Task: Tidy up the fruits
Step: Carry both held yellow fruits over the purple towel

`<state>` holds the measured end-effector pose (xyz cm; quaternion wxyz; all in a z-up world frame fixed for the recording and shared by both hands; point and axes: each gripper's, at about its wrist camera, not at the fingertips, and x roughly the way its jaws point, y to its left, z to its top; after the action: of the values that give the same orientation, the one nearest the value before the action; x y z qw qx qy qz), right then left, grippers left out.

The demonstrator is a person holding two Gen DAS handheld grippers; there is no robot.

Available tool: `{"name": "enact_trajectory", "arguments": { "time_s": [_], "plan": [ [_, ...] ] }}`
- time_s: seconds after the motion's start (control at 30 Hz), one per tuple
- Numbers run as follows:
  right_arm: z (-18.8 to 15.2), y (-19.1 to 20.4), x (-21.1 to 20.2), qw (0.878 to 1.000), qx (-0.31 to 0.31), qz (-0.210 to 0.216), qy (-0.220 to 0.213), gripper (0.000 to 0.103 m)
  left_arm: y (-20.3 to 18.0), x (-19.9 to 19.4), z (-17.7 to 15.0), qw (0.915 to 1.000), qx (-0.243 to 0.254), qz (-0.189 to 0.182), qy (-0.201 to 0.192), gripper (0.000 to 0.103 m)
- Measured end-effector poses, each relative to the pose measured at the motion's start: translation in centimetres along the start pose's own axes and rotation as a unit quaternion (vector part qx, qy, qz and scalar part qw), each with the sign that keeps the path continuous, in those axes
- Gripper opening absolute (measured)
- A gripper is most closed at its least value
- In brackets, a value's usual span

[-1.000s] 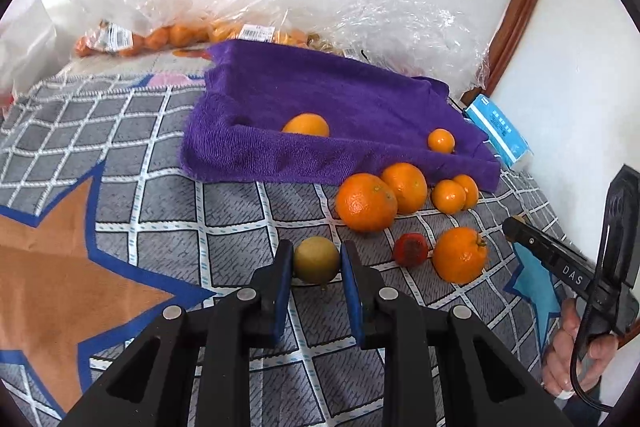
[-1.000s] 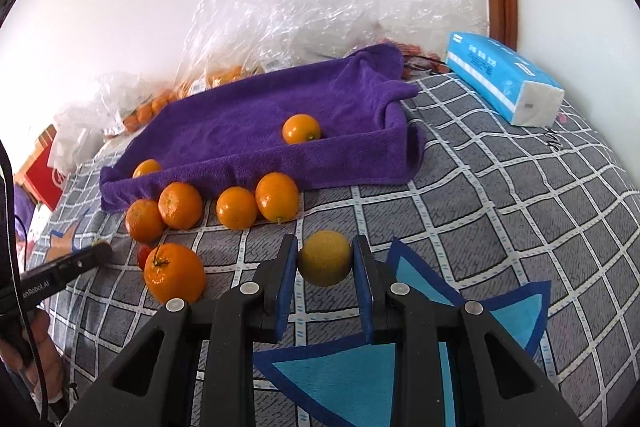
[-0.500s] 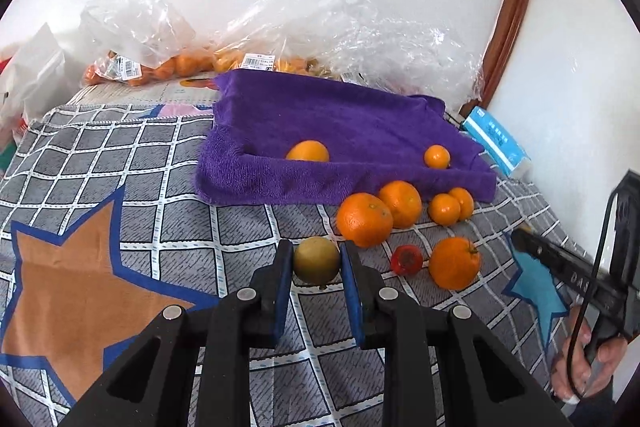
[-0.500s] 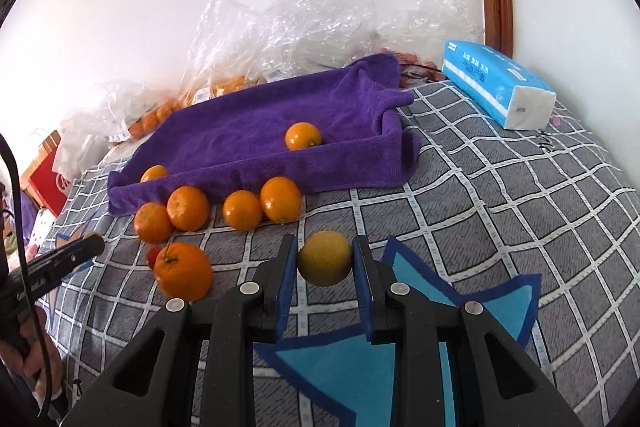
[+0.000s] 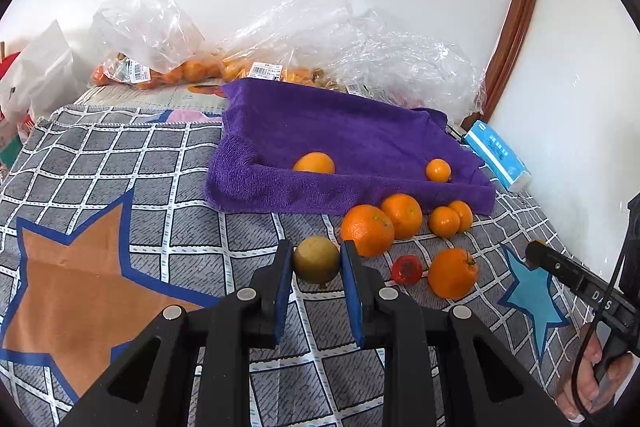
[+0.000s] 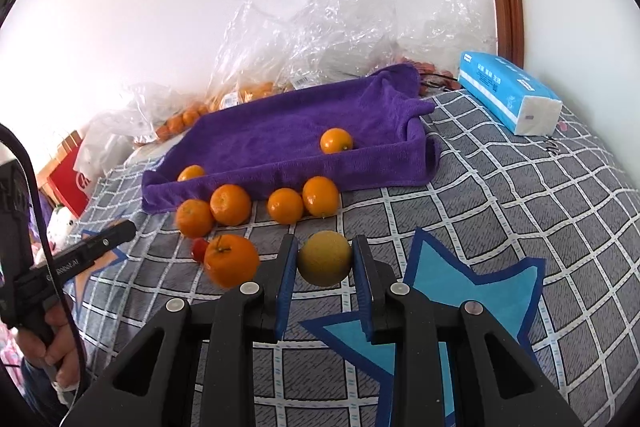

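The left gripper (image 5: 316, 269) pinches a yellow-green round fruit (image 5: 316, 259) between its blue pads, and the right gripper (image 6: 325, 269) likewise grips a second yellow-green fruit (image 6: 325, 258), each fruit squeezed on both sides with the grey checked bedspread (image 5: 160, 163) below. In the left wrist view, just past the held fruit and to its right, a small red fruit (image 5: 407, 269) lies beside a large orange with a green stem (image 5: 453, 273); in the right wrist view the same orange (image 6: 231, 259) sits left of the gripper with the red fruit (image 6: 198, 249) partly hidden behind it. Farther on, a row of four oranges (image 5: 404, 217) lines the near edge of the purple towel (image 5: 340, 131), the two bigger ones touching and the two smaller ones touching. The towel's edges are turned up like a tray, and two oranges lie inside it: a larger one (image 5: 314, 163) near the front fold and a smaller one (image 5: 438, 170) towards the right. A blue pack of tissues (image 6: 508, 93) lies on the bedspread just beside the towel's right end. Behind the towel, against the white wall, crumpled clear plastic bags (image 5: 320, 39) hold more small oranges.
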<state>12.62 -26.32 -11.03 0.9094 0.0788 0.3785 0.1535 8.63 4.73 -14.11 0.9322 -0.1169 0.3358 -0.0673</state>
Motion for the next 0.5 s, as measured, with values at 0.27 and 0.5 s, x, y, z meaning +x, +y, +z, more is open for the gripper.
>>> {"name": "enact_trajectory", "arguments": {
  "time_s": [0.27, 0.5],
  "plan": [
    [0.6, 0.0, -1.3, 1.0, 0.01, 0.011, -0.019, 0.028, 0.1, -0.2, 0.1, 1.0, -0.002, 0.0, -0.008, 0.023],
    [1.5, 0.4, -2.1, 0.999, 0.009, 0.016, -0.038, 0.028, 0.8, -0.8, 0.3, 0.9994, -0.023, -0.005, -0.024, 0.023]
  ]
}}
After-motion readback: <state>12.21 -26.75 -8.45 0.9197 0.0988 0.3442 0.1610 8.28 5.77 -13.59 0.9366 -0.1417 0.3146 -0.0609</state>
